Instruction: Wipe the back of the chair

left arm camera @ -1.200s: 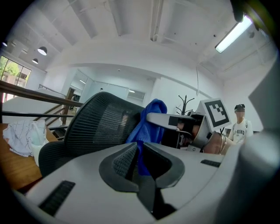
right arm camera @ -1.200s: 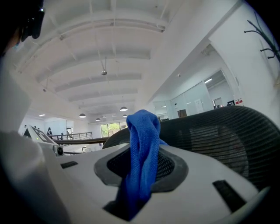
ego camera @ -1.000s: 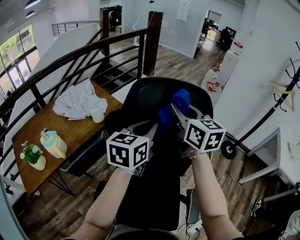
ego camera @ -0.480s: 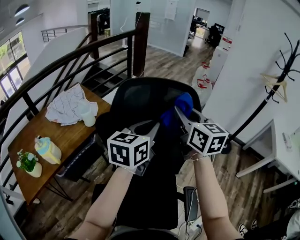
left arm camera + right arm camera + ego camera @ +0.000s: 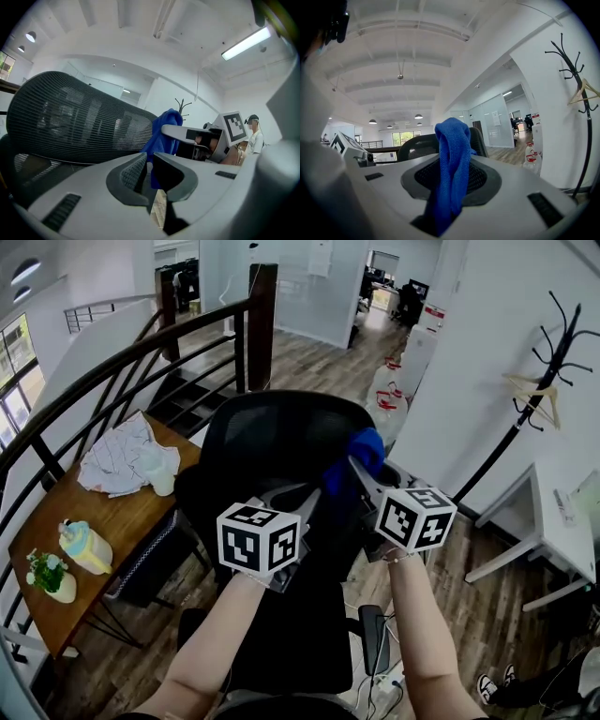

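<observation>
A black mesh office chair [image 5: 272, 442] stands in front of me, its backrest [image 5: 70, 126] filling the left of the left gripper view. My right gripper [image 5: 354, 465] is shut on a blue cloth [image 5: 356, 457], which sticks up between its jaws [image 5: 452, 159] near the backrest's upper right edge. The left gripper [image 5: 305, 498] is shut with nothing in it, held just left of the right one and close to the chair back; from its camera the blue cloth [image 5: 164, 133] shows right ahead.
A wooden table [image 5: 112, 512] at the left carries a crumpled white cloth [image 5: 122, 456], a cup [image 5: 161, 474], a small pitcher [image 5: 82, 547] and a potted plant [image 5: 49, 576]. A curved black stair railing [image 5: 141, 357] runs behind. A coat rack [image 5: 553, 352] and white desk [image 5: 553, 521] stand at the right.
The head view has shifted slightly, so the chair and table sit a little further left. Both grippers and the blue cloth keep nearly the same place against the chair back.
</observation>
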Tool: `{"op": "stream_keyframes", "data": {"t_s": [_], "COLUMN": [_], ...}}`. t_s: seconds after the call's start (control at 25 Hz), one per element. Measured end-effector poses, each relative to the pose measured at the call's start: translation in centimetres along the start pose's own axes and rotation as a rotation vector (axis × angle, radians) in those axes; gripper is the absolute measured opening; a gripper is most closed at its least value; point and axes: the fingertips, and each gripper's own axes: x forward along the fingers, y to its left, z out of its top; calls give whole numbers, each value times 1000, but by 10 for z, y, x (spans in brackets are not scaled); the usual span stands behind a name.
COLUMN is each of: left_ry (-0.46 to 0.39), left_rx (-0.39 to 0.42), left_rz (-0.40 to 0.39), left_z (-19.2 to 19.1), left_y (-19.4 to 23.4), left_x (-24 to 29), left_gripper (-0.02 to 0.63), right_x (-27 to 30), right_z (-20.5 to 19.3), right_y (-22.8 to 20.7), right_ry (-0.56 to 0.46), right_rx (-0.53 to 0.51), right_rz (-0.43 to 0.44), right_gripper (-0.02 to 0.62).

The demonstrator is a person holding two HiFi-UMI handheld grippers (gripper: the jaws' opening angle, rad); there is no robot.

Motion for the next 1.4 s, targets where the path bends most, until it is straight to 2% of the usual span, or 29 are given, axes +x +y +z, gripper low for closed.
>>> {"op": "stream_keyframes", "data": {"t_s": [0.32,0.56,0.84,1.04,1.4], "left_ry": [19,24,44,60,65], "left_rx": [-7,-24,-56,-95,-170], "left_rz": [-29,-16,30,70,187], "left_z": [-10,-17,-36,-53,-75], "left_y": [-14,-12,8,31,78], "left_x": [5,-2,-19,-37,-80], "left_gripper": [51,51,51,51,51], "right_x": [-20,-33,-36,-18,29], "right_z": [-5,-12,-50,-96,-136], "right_y": [-10,-14,-10,15,88], "right_ry": [3,1,40,135,219], "right_rx": [10,30,80,118,148], "right_rz": [-31,-77,-100,-34,129], "right_gripper": [118,118,118,120,120]}}
